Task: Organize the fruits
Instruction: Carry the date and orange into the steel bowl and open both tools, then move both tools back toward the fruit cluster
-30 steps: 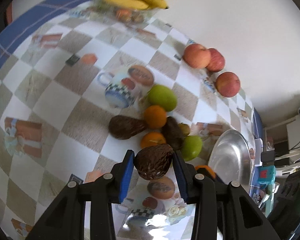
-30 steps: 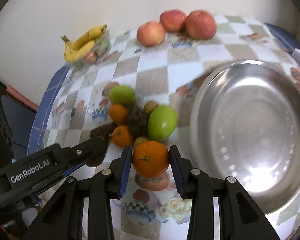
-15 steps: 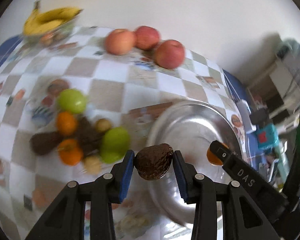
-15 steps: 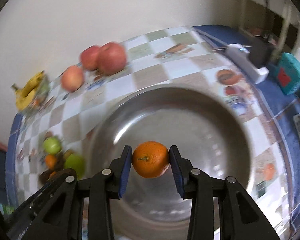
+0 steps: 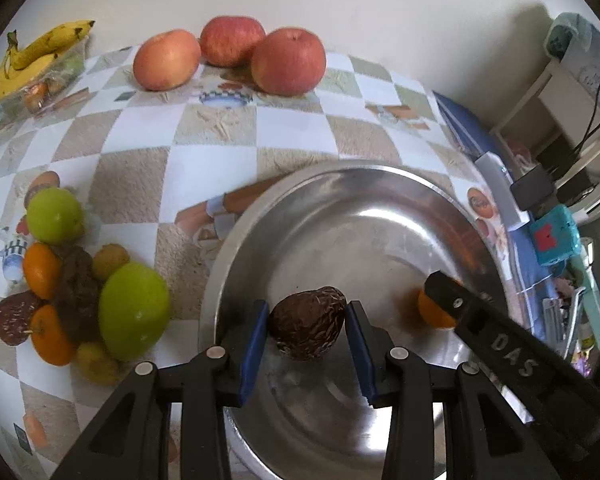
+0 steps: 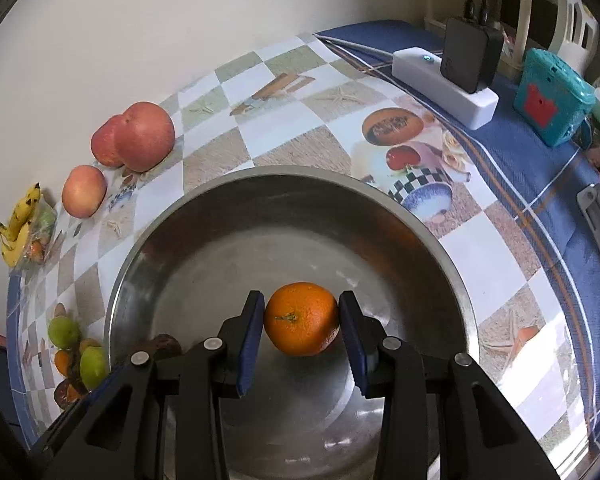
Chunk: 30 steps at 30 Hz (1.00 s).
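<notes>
Right wrist: orange (image 6: pixel 302 318) clamped between hand-held gripper (image 6: pixel 302 334) pads.

Plain wall (image 5: pixel 380 12), chequered tablecloth (image 5: pixel 204 168) — daylight.
From my feed, a white shelf unit (image 5: pixel 560 92) stands at two o'clock — a white power strip (image 6: pixel 444 84) lies on the cloth's blue border (image 6: pixel 540 168).

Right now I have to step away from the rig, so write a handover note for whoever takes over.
Left gripper: shut on a dark brown avocado, over the steel bowl.
Right gripper: shut on an orange, over the same bowl.
Done: nothing released in the bowl.
Left: release both, then fetch the pile beside the bowl: green apples, oranges, avocados and small yellowish fruits. Red apples and bananas sit by the wall.
</notes>
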### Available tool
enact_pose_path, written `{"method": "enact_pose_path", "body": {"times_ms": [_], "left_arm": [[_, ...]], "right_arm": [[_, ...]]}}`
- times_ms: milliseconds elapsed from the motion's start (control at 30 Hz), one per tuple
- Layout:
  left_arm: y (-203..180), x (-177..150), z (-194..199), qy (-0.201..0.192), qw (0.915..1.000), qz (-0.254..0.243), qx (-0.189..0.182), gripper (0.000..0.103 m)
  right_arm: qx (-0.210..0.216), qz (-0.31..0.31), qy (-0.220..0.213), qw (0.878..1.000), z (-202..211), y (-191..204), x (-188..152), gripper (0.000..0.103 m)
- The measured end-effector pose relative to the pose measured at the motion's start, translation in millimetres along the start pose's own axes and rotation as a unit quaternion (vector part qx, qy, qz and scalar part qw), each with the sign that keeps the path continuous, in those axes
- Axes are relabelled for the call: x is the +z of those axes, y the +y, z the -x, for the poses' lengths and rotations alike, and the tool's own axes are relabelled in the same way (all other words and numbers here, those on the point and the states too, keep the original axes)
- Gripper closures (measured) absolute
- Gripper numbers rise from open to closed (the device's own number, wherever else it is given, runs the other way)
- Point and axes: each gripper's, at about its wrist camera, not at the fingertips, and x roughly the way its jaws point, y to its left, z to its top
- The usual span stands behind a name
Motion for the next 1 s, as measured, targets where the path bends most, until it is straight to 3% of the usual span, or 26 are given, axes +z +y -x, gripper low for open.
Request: {"method": "enact_pose_path", "body": {"times_ms": [400,533,700,867,1000], "left_arm": [[-2,-2,5,0.002,1.0,-0.006,-0.003,0.057],[-4,-3,15,-0.002,0.9999,-0.009,-0.011,0.049],[-3,-1,31,-0.009,0.9998,-0.006,-0.017,0.049],[9,-2,49,-0.01,0.9998,0.012,0.007,0.049],[30,-4,56,-0.007,0.9979,0.036,0.054,0.049]], "right_arm": [[-0.001,0.004,0.001,1.0,2,4,0,0.062],[0.003,0.005,-0.011,1.0,12,4,1,0.051],[0.003,0.014,-0.025,1.0,25,10,2,0.051],[0.006,0.024,-0.036,0.999,37,16,2,0.051],[0.007,0.036,-0.035,0.999,40,22,-2,0.051]]}}
